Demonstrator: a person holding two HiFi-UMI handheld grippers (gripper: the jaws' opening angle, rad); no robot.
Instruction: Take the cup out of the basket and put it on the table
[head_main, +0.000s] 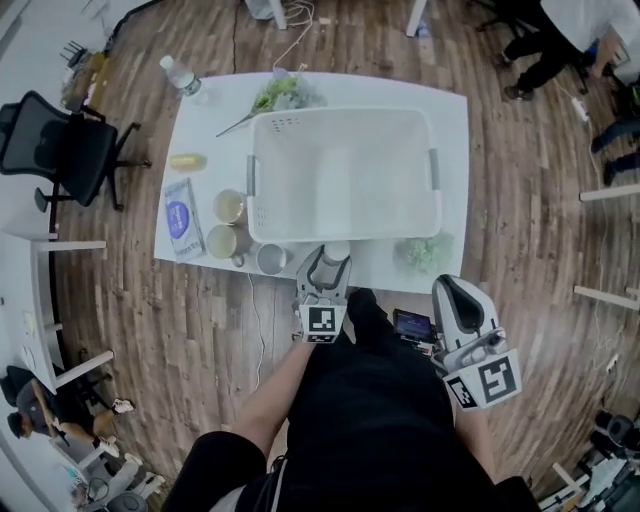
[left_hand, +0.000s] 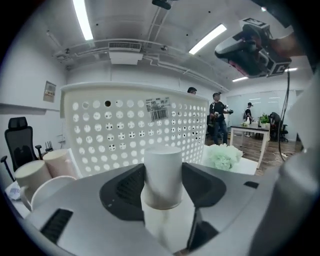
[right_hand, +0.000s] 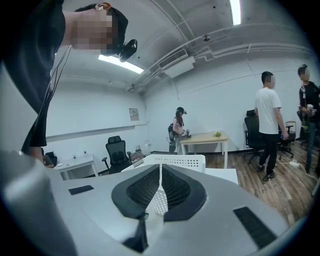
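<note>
The left gripper (left_hand: 163, 192) has its jaws pinching an upright white cup (left_hand: 162, 167), one pad on each side of its wall. The cup is outside the white perforated basket (head_main: 432, 170), just beside its near wall, over the front edge of the table (head_main: 452, 120). Contact with the table cannot be determined. The right gripper (right_hand: 160, 192) has its jaws pressed together with nothing between them, well apart from the cup.

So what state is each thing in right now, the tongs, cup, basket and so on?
Left tongs: shut on the cup.
Right tongs: shut, empty.
Cup: gripped, outside the basket, at the table's near edge.
Basket: upright on the table, empty.
Three other cups: standing beside the basket.
Bottle: standing, cap on.
</note>
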